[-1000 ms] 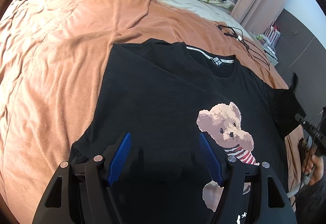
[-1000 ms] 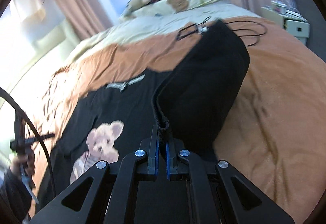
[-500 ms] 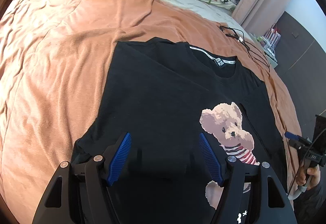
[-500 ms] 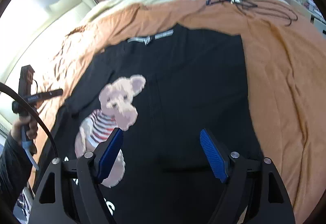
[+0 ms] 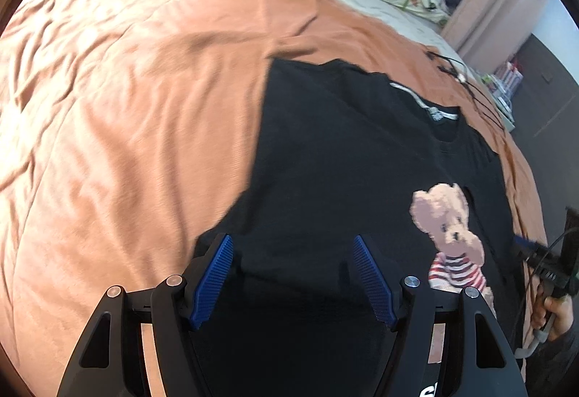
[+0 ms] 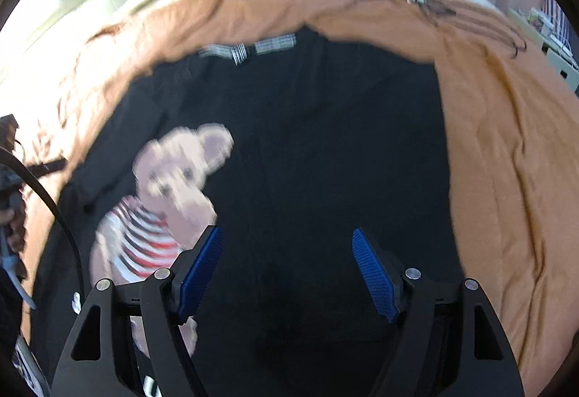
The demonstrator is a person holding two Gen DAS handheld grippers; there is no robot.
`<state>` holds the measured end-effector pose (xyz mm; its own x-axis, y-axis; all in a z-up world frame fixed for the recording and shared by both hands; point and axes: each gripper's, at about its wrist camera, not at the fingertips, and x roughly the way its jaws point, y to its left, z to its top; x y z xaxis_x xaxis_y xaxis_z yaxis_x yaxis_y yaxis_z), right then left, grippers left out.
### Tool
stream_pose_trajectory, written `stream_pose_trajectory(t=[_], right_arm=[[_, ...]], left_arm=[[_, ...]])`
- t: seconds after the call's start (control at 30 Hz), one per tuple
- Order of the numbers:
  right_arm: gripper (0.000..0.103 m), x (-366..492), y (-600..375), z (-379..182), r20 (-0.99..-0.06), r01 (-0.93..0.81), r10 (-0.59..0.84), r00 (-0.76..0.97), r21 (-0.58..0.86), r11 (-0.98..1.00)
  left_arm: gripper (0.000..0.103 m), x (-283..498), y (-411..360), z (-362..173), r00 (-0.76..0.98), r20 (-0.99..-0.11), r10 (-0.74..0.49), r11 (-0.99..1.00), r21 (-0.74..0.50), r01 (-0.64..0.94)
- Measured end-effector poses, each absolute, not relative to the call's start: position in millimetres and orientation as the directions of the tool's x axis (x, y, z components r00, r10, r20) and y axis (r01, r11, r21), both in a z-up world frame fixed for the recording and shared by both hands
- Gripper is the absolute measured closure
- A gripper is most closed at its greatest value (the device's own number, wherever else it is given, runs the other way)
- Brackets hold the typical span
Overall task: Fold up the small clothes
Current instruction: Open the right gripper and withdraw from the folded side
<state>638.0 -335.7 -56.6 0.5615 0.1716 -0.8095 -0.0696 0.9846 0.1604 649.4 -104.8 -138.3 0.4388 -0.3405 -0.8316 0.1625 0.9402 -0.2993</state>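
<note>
Sleeve point(image 6: 380, 129) released, apparently folded flat.

I can't make out a single word from here. The neck label point(image 5: 435, 114) of the black T-shirt point(image 5: 343, 162) carries print, but it is blurred in both wrist views. White lettering point(image 5: 428, 391) at the shirt's lower front is cut off by the picture edge, so only a fragment shows.
</note>
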Motion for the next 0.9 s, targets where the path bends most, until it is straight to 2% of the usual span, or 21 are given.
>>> stream_pose_trajectory(t=[0.07,0.23,0.6,0.83,0.9], right_arm=[[0.036,639,-336,-65,-0.826,-0.066,0.194,0.529,0.187,0.980],[0.036,618,-336,-57,-0.776,-0.099,0.328,0.539,0.328,0.939],[0.035,534,-361,-21,-0.770,-0.002,0.225,0.597,0.278,0.960],[0.018,461,-371,6,-0.756,0.039,0.178,0.630,0.259,0.965],[0.015,440,-372,12,-0.752,0.061,0.147,0.642,0.242,0.968]], left_arm=[[0.032,648,-95,-142,0.432,-0.835,-0.340,0.940,-0.309,0.142],[0.032,632,-77,-143,0.423,-0.841,-0.337,0.941,-0.315,0.123],[0.032,565,-40,-110,0.455,-0.826,-0.333,0.941,-0.320,0.109],[0.032,509,-18,-90,0.474,-0.814,-0.336,0.937,-0.339,0.081],[0.022,491,-14,-82,0.488,-0.805,-0.337,0.936,-0.344,0.079]])
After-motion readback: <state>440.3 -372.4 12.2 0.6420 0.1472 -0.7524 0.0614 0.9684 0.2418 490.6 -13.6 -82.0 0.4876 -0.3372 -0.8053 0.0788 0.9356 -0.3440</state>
